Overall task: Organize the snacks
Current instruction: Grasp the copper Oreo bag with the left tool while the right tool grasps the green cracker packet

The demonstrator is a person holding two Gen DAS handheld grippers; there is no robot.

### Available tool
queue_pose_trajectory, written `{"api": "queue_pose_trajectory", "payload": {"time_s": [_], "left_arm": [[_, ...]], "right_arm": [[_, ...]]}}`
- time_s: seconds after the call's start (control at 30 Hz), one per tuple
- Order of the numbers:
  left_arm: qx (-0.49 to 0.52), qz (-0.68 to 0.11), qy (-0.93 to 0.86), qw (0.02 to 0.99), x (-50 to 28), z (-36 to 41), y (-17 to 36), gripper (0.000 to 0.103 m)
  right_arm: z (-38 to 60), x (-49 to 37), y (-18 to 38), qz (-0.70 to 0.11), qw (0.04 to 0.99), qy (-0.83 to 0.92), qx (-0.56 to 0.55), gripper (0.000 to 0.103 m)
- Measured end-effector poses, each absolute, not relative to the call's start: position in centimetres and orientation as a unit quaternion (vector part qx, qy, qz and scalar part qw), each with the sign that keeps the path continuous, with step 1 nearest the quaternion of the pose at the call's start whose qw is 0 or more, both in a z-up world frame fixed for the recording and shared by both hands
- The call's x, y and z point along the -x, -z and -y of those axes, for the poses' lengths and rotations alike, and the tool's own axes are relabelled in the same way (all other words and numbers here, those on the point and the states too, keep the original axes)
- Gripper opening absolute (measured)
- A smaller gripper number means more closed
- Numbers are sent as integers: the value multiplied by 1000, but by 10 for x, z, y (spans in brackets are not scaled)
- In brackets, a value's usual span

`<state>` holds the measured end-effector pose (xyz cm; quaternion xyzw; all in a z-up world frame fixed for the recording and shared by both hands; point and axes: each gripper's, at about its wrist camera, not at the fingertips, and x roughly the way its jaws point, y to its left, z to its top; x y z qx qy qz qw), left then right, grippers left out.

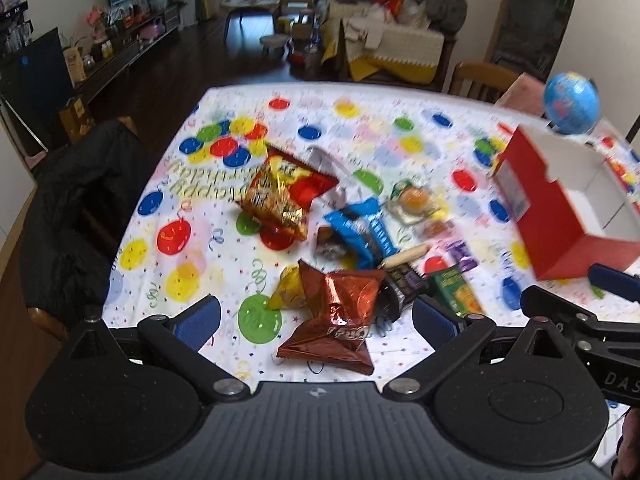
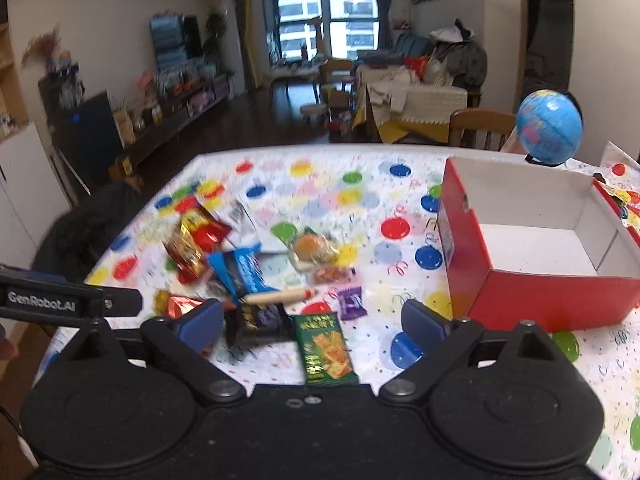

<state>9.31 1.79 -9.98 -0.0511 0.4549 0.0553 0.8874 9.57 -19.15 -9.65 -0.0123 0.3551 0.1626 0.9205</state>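
A pile of snacks lies on the balloon-print tablecloth (image 1: 360, 120). In the left wrist view my left gripper (image 1: 316, 320) hangs open above a brown foil packet (image 1: 336, 312), with a yellow packet (image 1: 286, 288), a blue packet (image 1: 360, 232) and a red-gold bag (image 1: 280, 196) beyond. In the right wrist view my right gripper (image 2: 312, 320) is open over a green cracker pack (image 2: 326, 350) and a black packet (image 2: 256, 320). Nothing is between either pair of fingers. An open red box (image 2: 532, 264) with a white, bare inside stands to the right.
A blue globe (image 2: 548, 128) stands behind the box. A purple candy (image 2: 351, 302), a tan stick snack (image 2: 280, 296) and a wrapped bun (image 2: 314, 250) lie mid-table. A chair with a dark jacket (image 1: 76, 216) stands at the table's left edge; a wooden chair (image 2: 480, 128) is at the far side.
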Motion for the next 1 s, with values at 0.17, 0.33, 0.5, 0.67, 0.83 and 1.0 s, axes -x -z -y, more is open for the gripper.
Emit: {"api": "queue_pose_trajectory", "payload": {"time_s": [0.17,0.33,0.5,0.67,0.83,1.0], "left_arm": [[46,-478,-59,875,-109,-13,127,103],[46,-496,-71,864,-121,-8,151,103],[50,-515,-77,852,-131,-6,170,103],[41,-521,-80,849,-136,-2,181,103],[36,-522,-73,849,-139,0,187,102],[41,-523,-65,849,-141,-1,191,102]], "right_arm": [[190,-118,128,-377,909,-174,43,90],[191,-138,157,-409,894,-177,56,85],[187,-150,180,-434,879,-187,65,80],[183,-160,194,-449,870,-192,63,76],[179,-165,202,-456,866,-192,71,68],[175,-165,206,-454,866,-191,82,65]]}}
